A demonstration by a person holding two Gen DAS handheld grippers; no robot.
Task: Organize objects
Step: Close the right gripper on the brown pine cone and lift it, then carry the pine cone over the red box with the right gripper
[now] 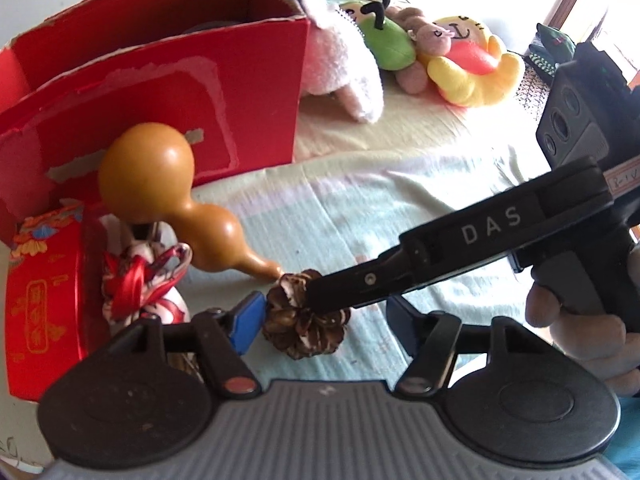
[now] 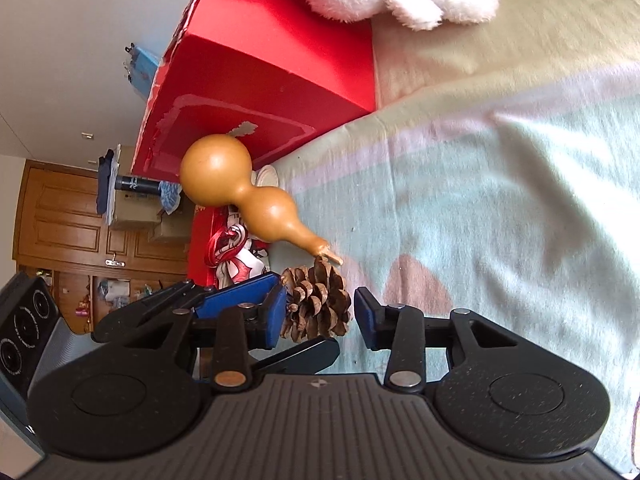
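Pine cone lies on striped blanket, touching gourd stem. Right gripper, marked "DAS", and left gripper both spread wide around it, neither closed on it.

A bed covered by a pale blanket with green, pink and cream bands carries everything. A pine cone lies on the blanket between the left jaws, with a tan gourd just ahead of them, its stem tip touching the cone. A large red box stands farther ahead and to the left. A small red packet and a red-patterned pouch sit left of the jaws. Plush toys lie well ahead, to the right of the box.
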